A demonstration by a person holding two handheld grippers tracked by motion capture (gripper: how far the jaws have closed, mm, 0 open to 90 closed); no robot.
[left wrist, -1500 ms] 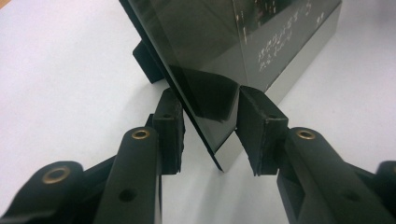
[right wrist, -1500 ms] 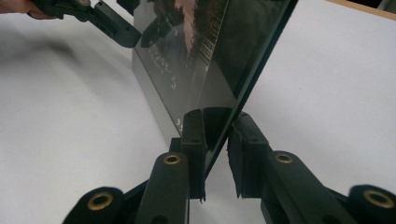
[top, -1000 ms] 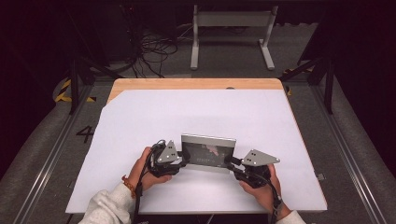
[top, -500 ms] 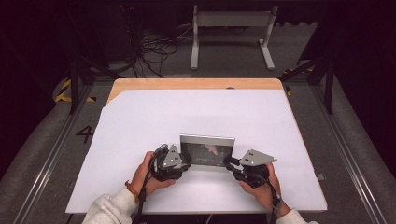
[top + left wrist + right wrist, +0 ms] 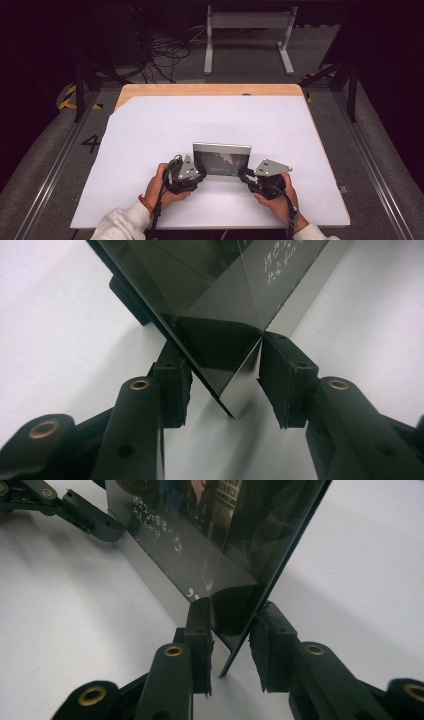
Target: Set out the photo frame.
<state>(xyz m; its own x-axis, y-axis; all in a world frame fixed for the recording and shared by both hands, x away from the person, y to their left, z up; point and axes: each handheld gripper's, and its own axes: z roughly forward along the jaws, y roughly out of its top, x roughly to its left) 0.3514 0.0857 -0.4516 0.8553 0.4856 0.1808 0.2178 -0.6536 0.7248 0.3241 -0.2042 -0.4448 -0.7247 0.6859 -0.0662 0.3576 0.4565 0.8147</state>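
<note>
A glossy dark panel with a silver edge [image 5: 222, 159] stands tilted on the white sheet near the front. My left gripper [image 5: 201, 173] is at its lower left corner. In the left gripper view this corner [image 5: 220, 340] sits between the jaws of the left gripper [image 5: 225, 380], both pad tips touching it. Those jaws have just been opening a little with the corner still between them. My right gripper [image 5: 246, 176] is at the lower right corner. In the right gripper view the panel's thin edge [image 5: 280, 555] runs between the jaws of the right gripper [image 5: 230, 640], which have eased slightly wider while still touching it.
The white sheet [image 5: 200, 120] covers a wooden tabletop [image 5: 210, 90]. Beyond the table's far edge are loose cables [image 5: 160, 50] and a grey metal stand [image 5: 247, 30] on the floor. Rails run along both sides of the table.
The left hand has shifted slightly at the panel's left corner. The panel and the right hand stay about where they were.
</note>
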